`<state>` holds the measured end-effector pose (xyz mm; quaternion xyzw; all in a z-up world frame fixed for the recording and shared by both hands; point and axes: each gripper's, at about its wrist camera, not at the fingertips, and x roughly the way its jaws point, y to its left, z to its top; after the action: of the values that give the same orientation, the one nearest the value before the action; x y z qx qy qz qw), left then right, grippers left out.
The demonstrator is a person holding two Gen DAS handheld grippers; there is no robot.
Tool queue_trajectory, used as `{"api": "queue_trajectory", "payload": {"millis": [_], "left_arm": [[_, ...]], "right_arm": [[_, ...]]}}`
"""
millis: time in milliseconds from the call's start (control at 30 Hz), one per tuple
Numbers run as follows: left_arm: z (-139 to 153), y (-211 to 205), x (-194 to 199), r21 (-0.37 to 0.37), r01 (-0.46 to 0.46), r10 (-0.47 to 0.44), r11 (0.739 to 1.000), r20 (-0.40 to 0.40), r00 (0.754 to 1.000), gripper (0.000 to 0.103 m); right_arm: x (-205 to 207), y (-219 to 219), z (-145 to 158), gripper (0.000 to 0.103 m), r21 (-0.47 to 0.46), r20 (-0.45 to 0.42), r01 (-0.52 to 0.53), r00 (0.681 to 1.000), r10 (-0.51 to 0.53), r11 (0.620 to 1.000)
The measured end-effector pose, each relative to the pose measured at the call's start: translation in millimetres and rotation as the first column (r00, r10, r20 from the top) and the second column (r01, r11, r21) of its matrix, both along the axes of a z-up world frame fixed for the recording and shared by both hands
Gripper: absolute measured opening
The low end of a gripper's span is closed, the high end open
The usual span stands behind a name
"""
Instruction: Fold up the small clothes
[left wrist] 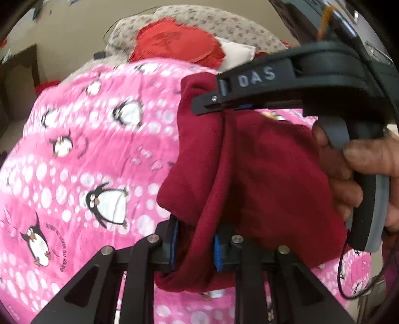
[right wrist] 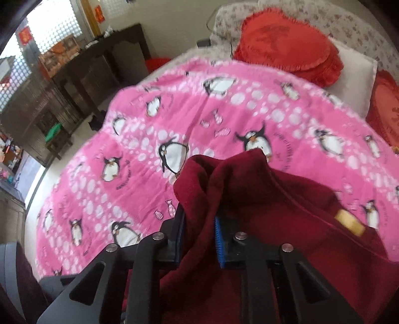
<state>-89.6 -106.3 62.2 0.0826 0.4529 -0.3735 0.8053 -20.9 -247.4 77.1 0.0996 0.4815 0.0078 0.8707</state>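
Note:
A dark red garment (left wrist: pixel 261 169) hangs bunched above the pink penguin blanket (left wrist: pixel 82 149) on the bed. My left gripper (left wrist: pixel 195 239) is shut on a lower fold of it, the cloth pinched between the blue pads. My right gripper (left wrist: pixel 199 106), held by a hand (left wrist: pixel 369 159), comes in from the upper right of the left wrist view and pinches the garment's top edge. In the right wrist view the right gripper (right wrist: pixel 199 236) is shut on the garment (right wrist: pixel 274 211), which drapes to the right. A yellow tag (right wrist: pixel 349 221) shows on it.
The penguin blanket (right wrist: pixel 199 112) covers most of the bed. Red heart cushions (right wrist: pixel 286 42) and a white pillow (right wrist: pixel 356 74) lie at the far end on floral bedding (left wrist: pixel 224 22). Dark wooden furniture (right wrist: pixel 82 72) stands beyond the bed's left side.

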Motion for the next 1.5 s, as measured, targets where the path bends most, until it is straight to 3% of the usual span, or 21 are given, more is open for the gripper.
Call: {"api": "queue_trajectory", "payload": {"millis": [200, 400, 633, 800, 900, 1067, 1200, 1300, 1400, 1500], "left_arm": [[47.3, -31.2, -37.7, -0.028, 0.098, -0.096, 0.995, 0.066, 0.993, 0.022], [75.8, -89.9, -90.5, -0.049, 0.239, -0.233, 0.970, 0.097, 0.968, 0.021], [56.2, -164.7, -143.0, -0.037, 0.346, -0.343, 0.937, 0.064, 0.937, 0.021], [21.4, -199.3, -155.7, 0.010, 0.362, -0.362, 0.932, 0.010, 0.932, 0.022], [14.4, -202.1, -162.2, 0.023, 0.376, -0.376, 0.926, -0.007, 0.926, 0.028], [41.2, -164.3, -167.6, -0.003, 0.397, -0.396, 0.918, 0.027, 0.918, 0.066], [64.0, -133.3, -165.6, -0.014, 0.369, -0.365, 0.929, 0.122, 0.923, 0.074], [60.0, -122.7, -152.3, 0.002, 0.318, -0.315, 0.948, 0.134, 0.940, 0.075], [43.3, -122.3, -136.9, -0.005, 0.264, -0.264, 0.965, 0.041, 0.964, 0.074], [26.9, -126.9, -138.7, -0.033, 0.284, -0.285, 0.958, -0.033, 0.958, 0.075]], "right_arm": [[-45.7, -35.7, 41.1, 0.000, 0.050, 0.080, 0.024, 0.996, -0.028, 0.998], [-107.6, -89.4, 74.7, 0.000, 0.055, 0.142, 0.085, 0.986, -0.093, 0.995], [-177.6, -153.0, 78.1, 0.000, 0.045, 0.143, 0.202, 0.968, -0.207, 0.978], [-216.8, -198.5, 39.4, 0.000, 0.082, 0.080, 0.317, 0.943, -0.324, 0.945], [-223.9, -209.5, 13.1, 0.000, 0.121, 0.038, 0.358, 0.930, -0.365, 0.926], [-231.4, -219.0, -2.7, 0.001, 0.183, 0.036, 0.390, 0.914, -0.403, 0.902], [-243.7, -219.7, 5.8, 0.010, 0.235, 0.064, 0.404, 0.901, -0.429, 0.884], [-250.2, -211.1, 12.2, 0.014, 0.242, 0.080, 0.393, 0.903, -0.422, 0.887], [-244.2, -201.0, 8.2, 0.014, 0.199, 0.060, 0.384, 0.914, -0.402, 0.902], [-241.7, -188.3, 3.2, 0.005, 0.062, 0.037, 0.394, 0.917, -0.397, 0.917]]}}
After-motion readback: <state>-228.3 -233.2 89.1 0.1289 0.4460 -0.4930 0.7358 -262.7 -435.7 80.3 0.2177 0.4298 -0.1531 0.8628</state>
